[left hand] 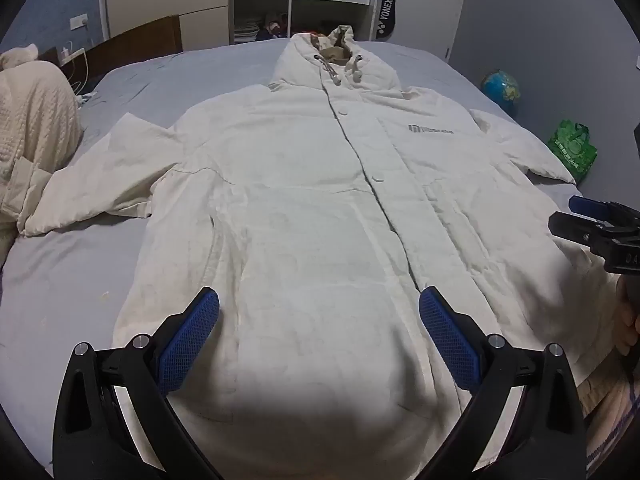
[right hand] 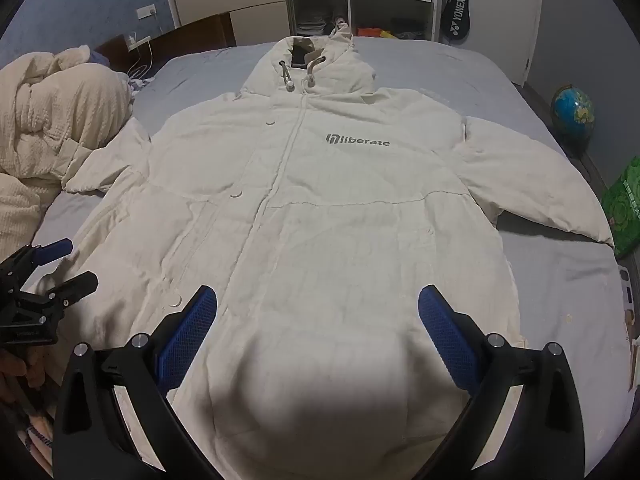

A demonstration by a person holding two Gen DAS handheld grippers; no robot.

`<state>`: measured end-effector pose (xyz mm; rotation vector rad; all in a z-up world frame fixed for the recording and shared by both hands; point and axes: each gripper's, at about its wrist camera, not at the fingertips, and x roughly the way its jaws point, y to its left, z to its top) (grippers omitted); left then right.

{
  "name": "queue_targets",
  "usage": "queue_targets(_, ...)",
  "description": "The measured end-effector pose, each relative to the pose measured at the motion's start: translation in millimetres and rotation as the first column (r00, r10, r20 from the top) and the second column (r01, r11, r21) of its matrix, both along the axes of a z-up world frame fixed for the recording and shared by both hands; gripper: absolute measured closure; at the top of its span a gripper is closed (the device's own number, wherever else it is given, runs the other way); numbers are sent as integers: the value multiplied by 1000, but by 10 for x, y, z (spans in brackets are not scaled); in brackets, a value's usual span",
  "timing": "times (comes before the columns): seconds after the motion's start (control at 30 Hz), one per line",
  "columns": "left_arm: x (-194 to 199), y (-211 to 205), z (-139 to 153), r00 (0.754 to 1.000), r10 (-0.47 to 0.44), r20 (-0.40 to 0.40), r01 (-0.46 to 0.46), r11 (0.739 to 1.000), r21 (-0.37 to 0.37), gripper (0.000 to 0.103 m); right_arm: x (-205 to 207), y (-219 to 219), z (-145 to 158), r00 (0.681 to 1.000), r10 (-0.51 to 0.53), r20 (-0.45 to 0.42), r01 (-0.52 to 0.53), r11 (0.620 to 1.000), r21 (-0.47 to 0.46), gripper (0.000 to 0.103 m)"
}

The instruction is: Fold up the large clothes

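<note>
Cream padded coat (left hand: 320, 208) lies face up on the grey bed (left hand: 72, 280), front shut, hood (left hand: 340, 64) pointing away from you, hem nearest you. Laid flat w/ both sleeves out to the sides so you can fold them in over the body w/o fighting bunched fabric. Sleeve on your left (left hand: 100, 176) ends close to the cream blanket (left hand: 36, 120), so watch you don't drag that along; sleeve on your right (right hand: 532, 188) runs toward the bed edge, near the green bag (right hand: 624, 208) on the floor.

Left gripper (left hand: 320, 320) hovers over the lower front, jaws wide, nothing between them. Right gripper (right hand: 316, 320) same: wide, empty, over the hem area on the logo (right hand: 358, 141) side. Both sit low & centred, prob. because you're lining up before picking a first grab. Nothing folded yet, I'd say. Padded stuff will likely spring back, so pinch deep at cuff or shoulder seam.
</note>
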<state>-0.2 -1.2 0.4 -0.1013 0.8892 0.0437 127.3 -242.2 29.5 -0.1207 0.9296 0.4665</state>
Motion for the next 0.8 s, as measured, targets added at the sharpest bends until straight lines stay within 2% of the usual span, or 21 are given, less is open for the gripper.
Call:
queue_targets(0.33, -65, 24, 48, 999, -54, 4, 54, 999, 0, 7, -3, -11, -28, 1000, 11, -15, -11, 1000, -13, 6)
queue_targets(0.37, 4, 45, -1, 999, 38, -1, -38, 999, 22, 7, -2, -11, -30, 1000, 12, -16, -12, 1000, -13, 6)
queue_targets(0.8, 7, 72, -16, 999, 47, -3, -47, 999, 15, 7, 2, 18, -23, 1000, 6, -12, -6, 1000, -11, 6)
